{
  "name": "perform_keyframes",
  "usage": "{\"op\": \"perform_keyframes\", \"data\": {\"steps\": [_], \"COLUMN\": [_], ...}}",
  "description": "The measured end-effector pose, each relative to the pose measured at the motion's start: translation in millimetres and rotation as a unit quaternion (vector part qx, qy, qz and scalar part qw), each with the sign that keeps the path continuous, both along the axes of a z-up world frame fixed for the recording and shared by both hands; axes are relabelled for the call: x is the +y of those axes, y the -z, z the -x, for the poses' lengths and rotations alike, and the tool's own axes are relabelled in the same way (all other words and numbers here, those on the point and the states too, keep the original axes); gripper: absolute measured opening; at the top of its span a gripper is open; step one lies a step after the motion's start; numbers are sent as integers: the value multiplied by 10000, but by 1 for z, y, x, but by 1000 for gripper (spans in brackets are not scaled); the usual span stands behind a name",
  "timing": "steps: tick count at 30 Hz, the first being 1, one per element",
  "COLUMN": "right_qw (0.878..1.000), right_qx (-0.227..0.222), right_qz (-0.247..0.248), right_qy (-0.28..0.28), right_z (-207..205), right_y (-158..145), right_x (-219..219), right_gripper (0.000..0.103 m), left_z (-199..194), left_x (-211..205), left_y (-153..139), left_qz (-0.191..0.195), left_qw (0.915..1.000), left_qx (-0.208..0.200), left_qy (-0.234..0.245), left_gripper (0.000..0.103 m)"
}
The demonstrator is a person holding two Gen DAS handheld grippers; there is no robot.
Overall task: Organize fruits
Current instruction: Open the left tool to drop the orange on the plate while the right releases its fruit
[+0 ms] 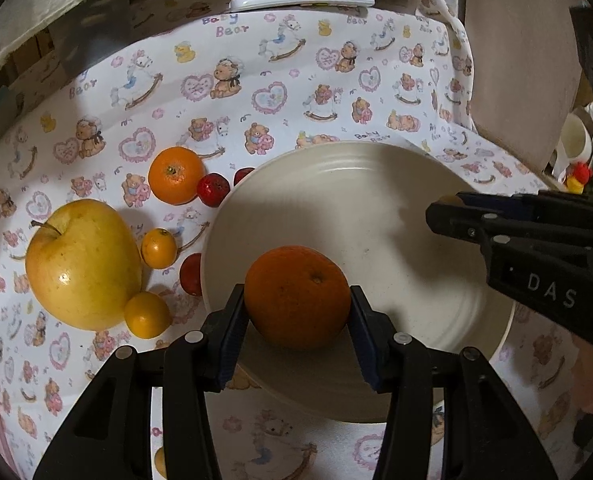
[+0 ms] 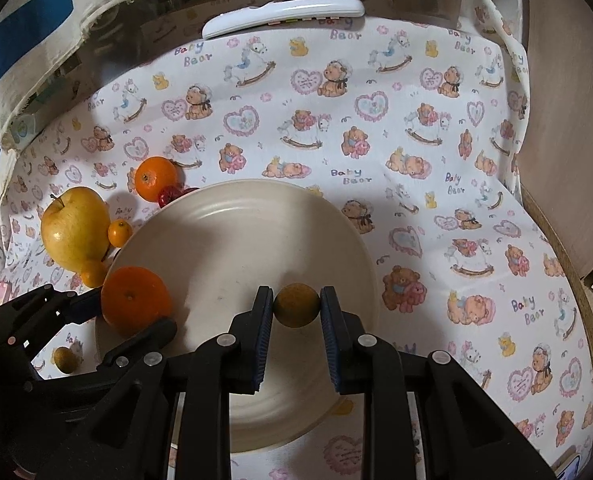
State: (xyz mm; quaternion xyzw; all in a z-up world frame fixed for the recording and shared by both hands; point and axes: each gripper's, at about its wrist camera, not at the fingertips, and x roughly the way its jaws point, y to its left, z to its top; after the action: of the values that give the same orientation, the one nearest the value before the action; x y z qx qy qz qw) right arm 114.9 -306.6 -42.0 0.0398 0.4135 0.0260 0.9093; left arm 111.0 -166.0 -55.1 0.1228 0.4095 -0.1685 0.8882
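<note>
A home: a baby-bear print tablecloth [image 2: 416, 152], a white remote control [image 2: 284, 14], cluttered surroundings.

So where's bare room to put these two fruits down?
The plate is bare inside, and so is the cloth right of it. Left of the plate it's crowded: apple, orange, small red and yellow fruits.

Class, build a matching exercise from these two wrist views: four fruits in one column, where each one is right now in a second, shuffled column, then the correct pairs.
Column 1
1. large orange
2. small brown fruit
3. yellow apple
4. red fruit

Column 2
A. on the cloth, beside the smaller orange
B. between the left gripper's pads, over the plate
C. between the right gripper's pads, over the plate
D. on the cloth, touching two small yellow-orange fruits

Pairs: 1-B, 2-C, 3-D, 4-A
</note>
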Motion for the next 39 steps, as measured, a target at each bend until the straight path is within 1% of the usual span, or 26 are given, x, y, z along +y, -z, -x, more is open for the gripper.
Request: {"op": "perform_keyframes", "data": {"steps": [7,11,19,25,28,30,31,33,34,35,37,39], "right_qw": [10000,10000,9999,9989,9974,9957,9944,9918,9900,9867,9796,9703], "right_qx": [-20,-5,-124,-468,-709,-898,-1025,-1237,-1368,-1579,-1944,-2310], "right_qz": [21,3,-8,-20,8,51,80,139,183,257,424,637], "right_qy": [-15,-21,-9,-84,-145,-198,-227,-277,-290,-282,-276,-342], "right_z": [2,2,6,15,23,29,33,40,44,50,59,70], "right_y": [-2,-2,-6,-19,-27,-33,-37,-42,-45,-49,-54,-59], "right_x": [1,0,0,2,6,10,13,17,20,23,28,38], "right_gripper": [25,26,28,28,28,28,30,40,51,58,62,68], "left_z": [0,2,7,21,32,42,46,58,64,69,78,86], "left_x": [1,2,7,19,29,37,41,52,58,64,75,84], "left_y": [0,-4,-16,-42,-52,-57,-58,-62,-64,-65,-69,-72], "left_qz": [17,6,127,335,277,180,139,61,46,51,70,121], "left_qw": [10000,9999,9996,9979,9964,9943,9929,9882,9858,9835,9777,9715], "left_qx": [-23,-149,-252,-537,-786,-1023,-1150,-1476,-1618,-1739,-1995,-2237], "left_qy": [-14,-54,-93,-130,-174,-236,-277,-400,-455,-505,-646,-775], "left_gripper": [49,57,57,57,58,65,68,79,81,84,89,100]}}
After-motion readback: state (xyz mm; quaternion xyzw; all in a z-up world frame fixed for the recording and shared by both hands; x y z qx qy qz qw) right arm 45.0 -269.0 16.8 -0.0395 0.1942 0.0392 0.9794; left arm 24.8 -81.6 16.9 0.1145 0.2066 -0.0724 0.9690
